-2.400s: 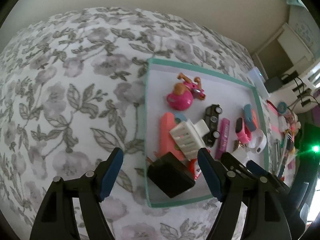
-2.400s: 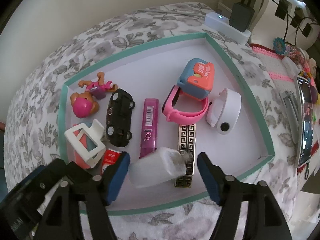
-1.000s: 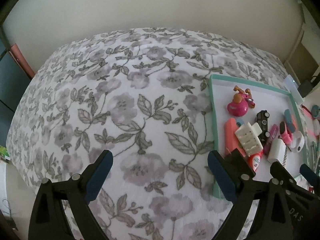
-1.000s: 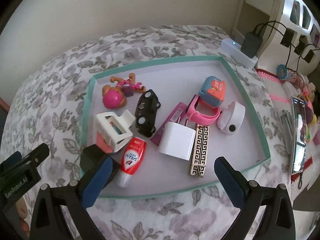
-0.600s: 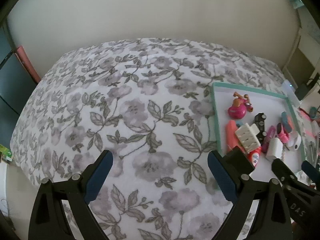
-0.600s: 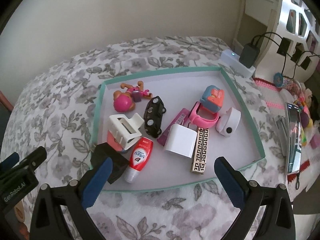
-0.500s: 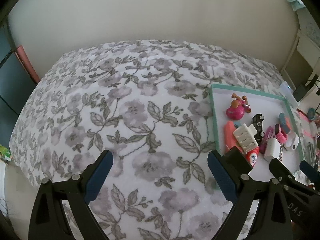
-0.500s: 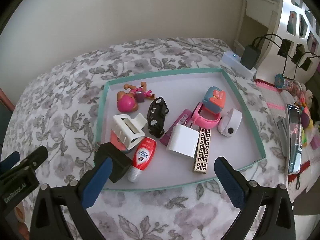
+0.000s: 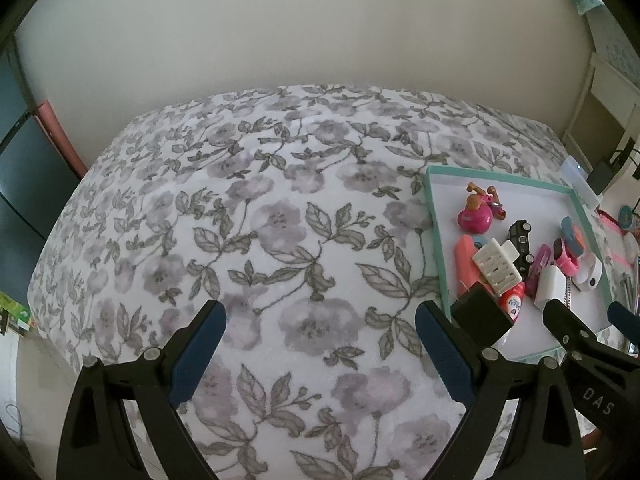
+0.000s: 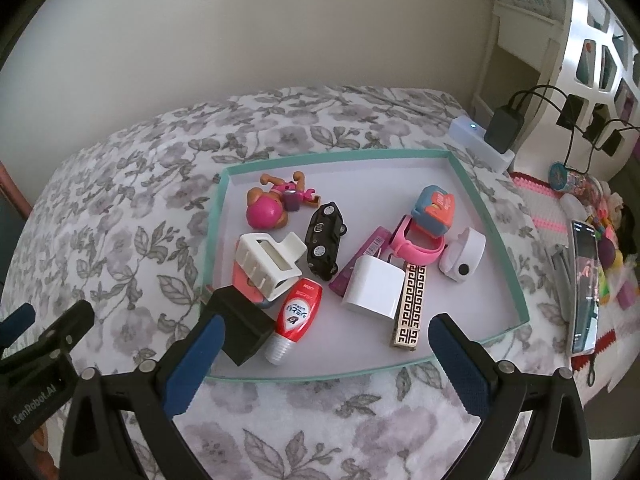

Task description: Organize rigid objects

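Both grippers wide — above bedspread.

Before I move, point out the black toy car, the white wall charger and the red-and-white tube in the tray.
black toy car [image 10: 325,240], right wrist view, on its underside.
white wall charger [image 10: 374,289], right wrist view, on its top face.
red-and-white tube [image 10: 298,312], right wrist view, on its red body.

i've drawn both grippers back off the tray; the white charger i dropped lies inside it, fingers spread.
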